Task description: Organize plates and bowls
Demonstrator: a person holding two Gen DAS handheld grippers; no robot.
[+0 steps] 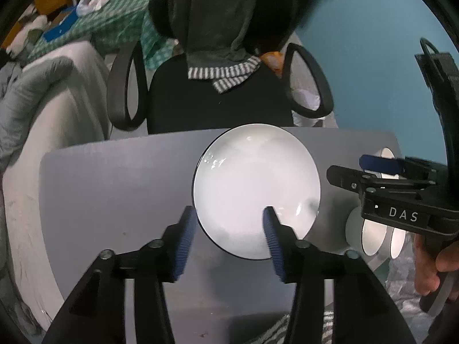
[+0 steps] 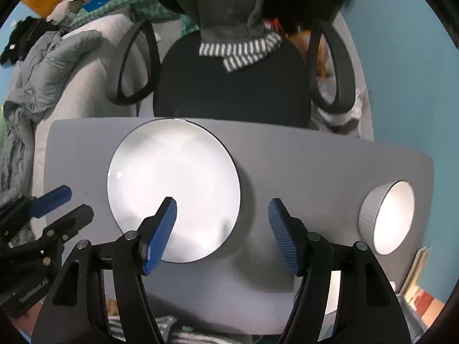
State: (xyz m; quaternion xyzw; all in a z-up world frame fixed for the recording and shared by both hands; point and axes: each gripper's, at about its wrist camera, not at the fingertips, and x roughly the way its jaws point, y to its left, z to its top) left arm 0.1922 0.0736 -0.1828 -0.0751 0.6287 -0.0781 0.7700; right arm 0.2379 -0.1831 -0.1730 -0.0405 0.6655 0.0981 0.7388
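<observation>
A: Nearest the lens, what's there?

B: In the left wrist view, the left hand-held gripper [image 1: 228, 229], its two blue ribbed pads spread apart with nothing between them. It hangs above the near-left edge of the white plate [image 1: 255, 189], one pad over the grey tabletop [image 1: 114, 189], the other over the plate.

A: And the plate itself?

B: Lying flat on the tabletop, toward its far edge, nothing in it, only glare.

A: The other side?

B: The right hand-held gripper [image 2: 222, 229] is also parted and holding nothing; its left pad sits over the plate's near-right edge, its right pad over bare tabletop. Both point steeply down at the surface.

A: Any bowls?

B: A white ribbed bowl [image 2: 387, 218] stands well to the right of the plate, near the tabletop's right end; it looks empty. In the left wrist view, white bowls show behind the right gripper's body; how many, I cannot tell.

A: The person?

B: A hand [image 1: 433, 269] wraps the right gripper's handle at the right edge. A black office chair [image 2: 232, 91] draped with grey clothing stands beyond the tabletop.
</observation>
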